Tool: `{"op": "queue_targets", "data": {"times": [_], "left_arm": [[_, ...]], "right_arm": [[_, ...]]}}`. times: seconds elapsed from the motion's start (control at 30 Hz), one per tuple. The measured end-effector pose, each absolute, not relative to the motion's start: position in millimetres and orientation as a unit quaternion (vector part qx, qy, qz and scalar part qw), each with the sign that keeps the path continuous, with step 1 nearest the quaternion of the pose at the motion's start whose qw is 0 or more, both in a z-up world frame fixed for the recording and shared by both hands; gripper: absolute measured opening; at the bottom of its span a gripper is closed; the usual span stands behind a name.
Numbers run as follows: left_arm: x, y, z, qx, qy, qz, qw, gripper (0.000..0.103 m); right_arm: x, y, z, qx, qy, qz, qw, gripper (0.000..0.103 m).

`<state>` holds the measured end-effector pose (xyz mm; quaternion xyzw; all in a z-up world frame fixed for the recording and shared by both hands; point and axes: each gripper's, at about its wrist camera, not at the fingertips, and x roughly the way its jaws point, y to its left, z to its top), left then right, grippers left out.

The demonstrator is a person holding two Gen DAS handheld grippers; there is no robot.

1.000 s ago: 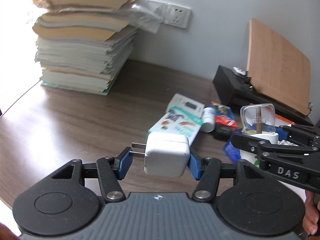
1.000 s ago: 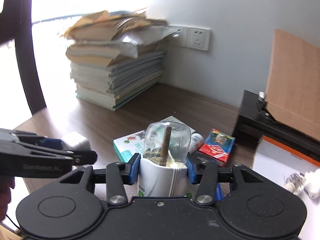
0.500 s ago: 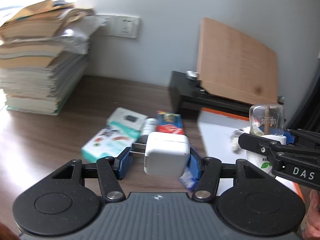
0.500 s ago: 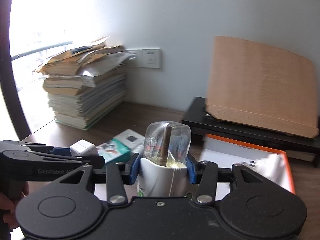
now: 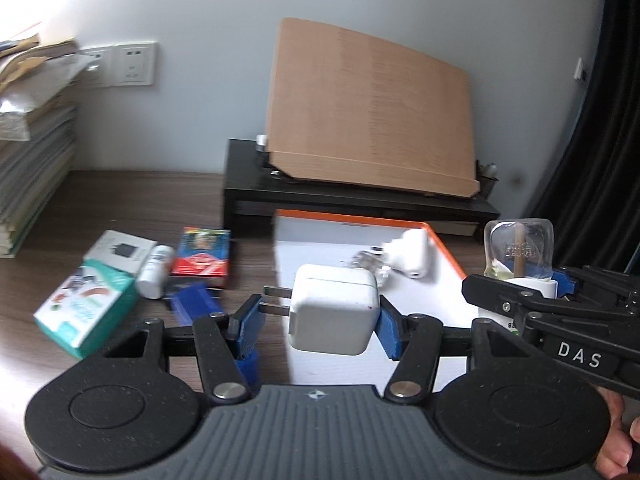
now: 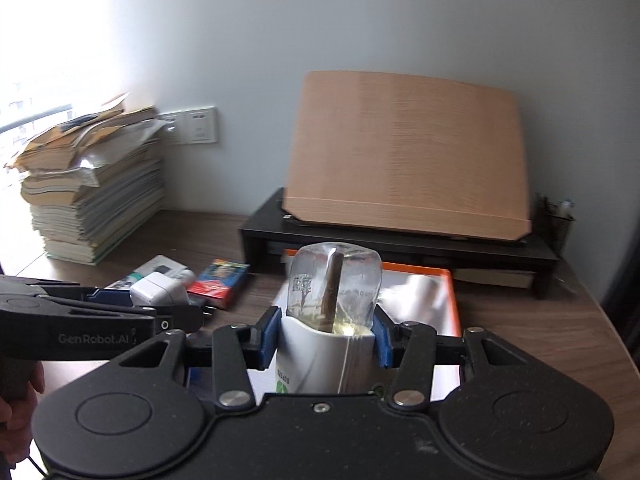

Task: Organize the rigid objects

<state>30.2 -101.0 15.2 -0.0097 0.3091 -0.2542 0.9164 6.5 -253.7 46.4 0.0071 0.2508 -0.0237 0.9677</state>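
My left gripper (image 5: 318, 322) is shut on a white square plug adapter (image 5: 334, 314), prongs pointing left, held above the near left edge of an orange-rimmed white tray (image 5: 352, 220). My right gripper (image 6: 326, 338) is shut on a white bottle with a clear cap (image 6: 332, 320), held above the same tray (image 6: 450, 292). The bottle (image 5: 518, 252) and the right gripper show at the right of the left wrist view. The adapter (image 6: 158, 290) shows at the left of the right wrist view. A white charger (image 5: 410, 254) and a clear item (image 5: 370, 262) lie in the tray.
Left of the tray on the wooden desk lie a red card box (image 5: 202, 258), a small white bottle (image 5: 154, 270), a green-white box (image 5: 86, 312), a grey-white box (image 5: 120, 248) and a blue item (image 5: 192, 300). A black stand (image 5: 360, 196) with a brown board (image 5: 372, 108) stands behind. A paper stack (image 6: 92, 196) is far left.
Both grippers have swung right with their loads, from over the loose items near the paper stack to over the tray. Both grips are unchanged.
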Motion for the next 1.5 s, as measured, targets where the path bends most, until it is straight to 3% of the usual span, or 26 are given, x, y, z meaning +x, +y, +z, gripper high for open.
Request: {"op": "queue_targets", "data": {"times": [0.47,1.5], "left_arm": [[22,-145,17,0.008,0.313,-0.257,0.914,0.059],[49,-154,0,0.009,0.338,-0.251,0.907,0.059]], "right_arm": [[-18,-291,43,0.022,0.247,-0.046,0.968,0.056],[17,-297,31,0.024,0.271,-0.039,0.961,0.056]]}}
